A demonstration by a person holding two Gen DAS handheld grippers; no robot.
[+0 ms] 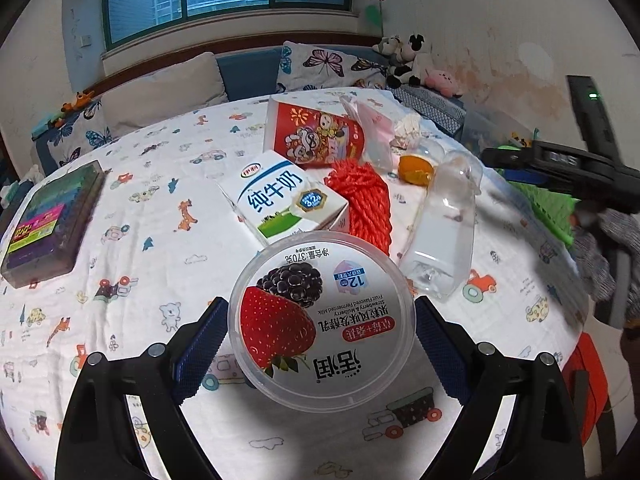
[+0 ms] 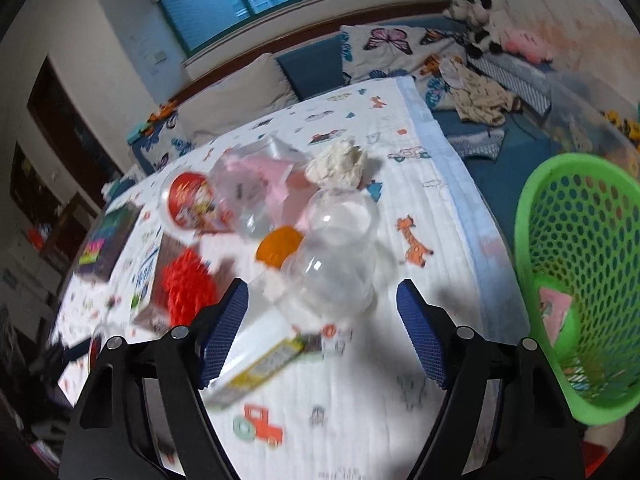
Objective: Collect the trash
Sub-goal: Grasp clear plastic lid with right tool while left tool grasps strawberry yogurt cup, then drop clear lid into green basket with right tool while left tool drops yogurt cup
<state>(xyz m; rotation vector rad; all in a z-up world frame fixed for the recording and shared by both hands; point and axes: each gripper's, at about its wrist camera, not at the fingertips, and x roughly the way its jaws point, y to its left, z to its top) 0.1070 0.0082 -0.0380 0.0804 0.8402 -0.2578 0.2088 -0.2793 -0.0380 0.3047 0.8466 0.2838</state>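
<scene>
My left gripper is around a round yogurt tub with a strawberry lid; both pads touch its sides. Behind it lie a milk carton, red mesh, a red paper cup, orange peel, a crumpled tissue and a clear plastic bottle. My right gripper is open and empty, just above the clear bottle. A green mesh basket holding some trash stands at the right.
A printed white cloth covers the table. A dark box of coloured items lies at the left. Pillows and plush toys lie on the bed behind. The table's right edge borders the basket.
</scene>
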